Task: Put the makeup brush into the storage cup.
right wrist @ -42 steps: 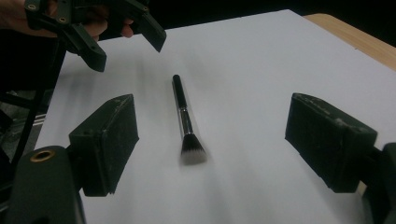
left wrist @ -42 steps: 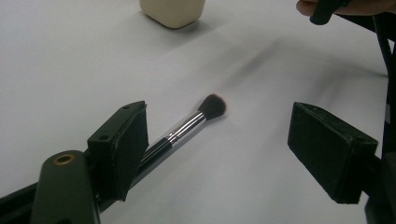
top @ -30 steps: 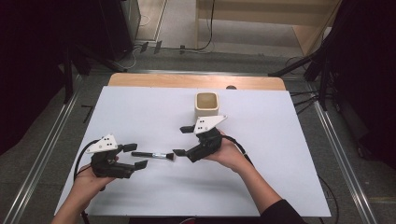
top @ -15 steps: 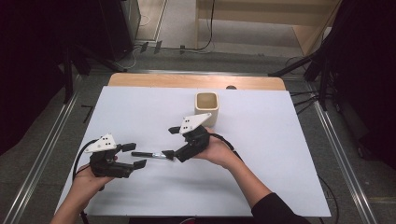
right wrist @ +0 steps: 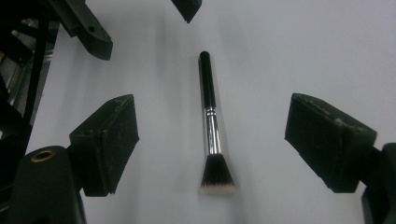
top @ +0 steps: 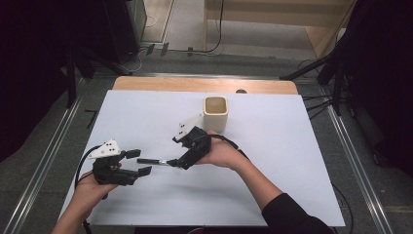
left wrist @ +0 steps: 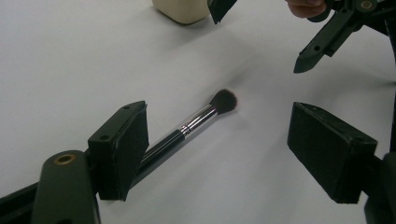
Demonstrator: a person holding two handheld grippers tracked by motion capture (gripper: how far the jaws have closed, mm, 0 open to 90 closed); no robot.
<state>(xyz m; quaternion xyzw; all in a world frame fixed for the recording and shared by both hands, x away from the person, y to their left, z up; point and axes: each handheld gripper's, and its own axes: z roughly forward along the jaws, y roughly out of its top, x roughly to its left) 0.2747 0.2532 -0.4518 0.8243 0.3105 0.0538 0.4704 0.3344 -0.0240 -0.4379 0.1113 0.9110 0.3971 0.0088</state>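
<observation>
We judge the work to be at its very start: the makeup brush [top: 155, 161] lies flat on the white table [top: 292, 161], gripped by nothing, and the likely goal, standing it in the cream square cup [top: 215, 113], is wholly undone. Taking the brush as our landmark and starting nearest to us, our left tongs [top: 140, 162] sit at the brush's handle end, jaws spread wide; in the left gripper view the black handle runs close past the left jaw while the silver ferrule and dark bristle head [left wrist: 224, 99] lie out ahead between the jaws, touched by neither. At the brush's other end, our right tongs [top: 175, 163] hover over the bristles, also open: in the right gripper view the brush [right wrist: 211, 126] lies centred between the two jaws with clear table on both sides, bristles toward the camera and handle pointing away. Beyond the brush, past our right hand [top: 221, 152], the cup stands upright and looks empty, well apart from the brush. What is left, as we judge it, is everything: close one pair of tongs on the brush, lift it, carry it to the cup and drop it in.
</observation>
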